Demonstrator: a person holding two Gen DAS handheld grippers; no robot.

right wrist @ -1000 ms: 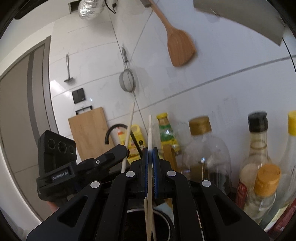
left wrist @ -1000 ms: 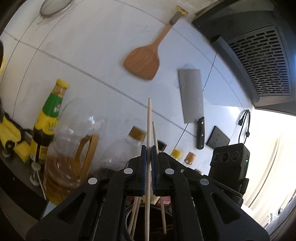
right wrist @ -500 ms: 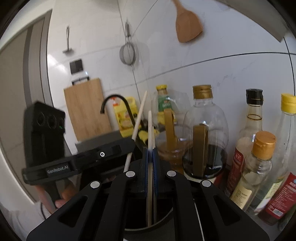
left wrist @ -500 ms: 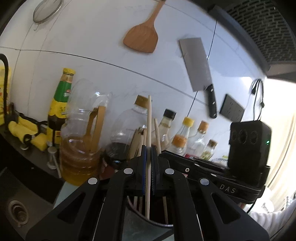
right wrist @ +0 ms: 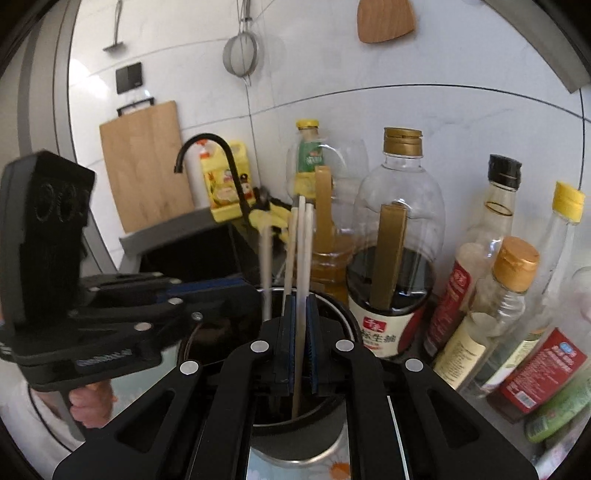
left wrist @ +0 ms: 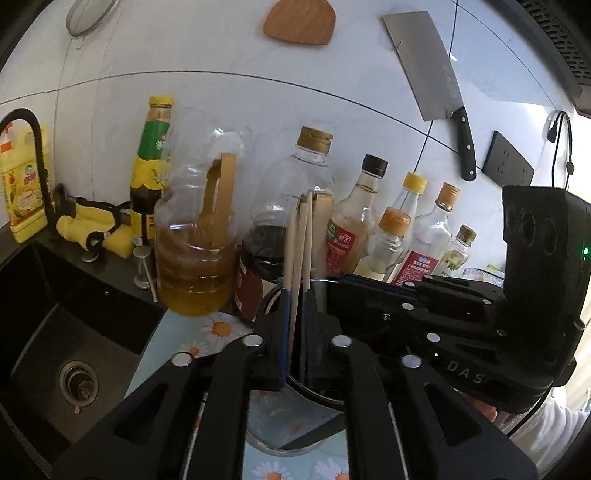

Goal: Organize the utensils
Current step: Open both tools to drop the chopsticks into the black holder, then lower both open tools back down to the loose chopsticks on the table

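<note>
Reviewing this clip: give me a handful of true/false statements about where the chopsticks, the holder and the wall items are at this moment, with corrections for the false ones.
1. The right gripper is shut on a chopstick whose lower end is inside the dark round holder. True.
2. The left gripper has nothing between its jaws. False: a chopstick stands between them while they are opening.
3. A cleaver hangs on the tiled wall. True.
4. The holder sits inside the sink. False: it stands on the daisy-print mat beside the sink.
5. The wooden spatula lies flat on the counter. False: it hangs on the wall.
</note>
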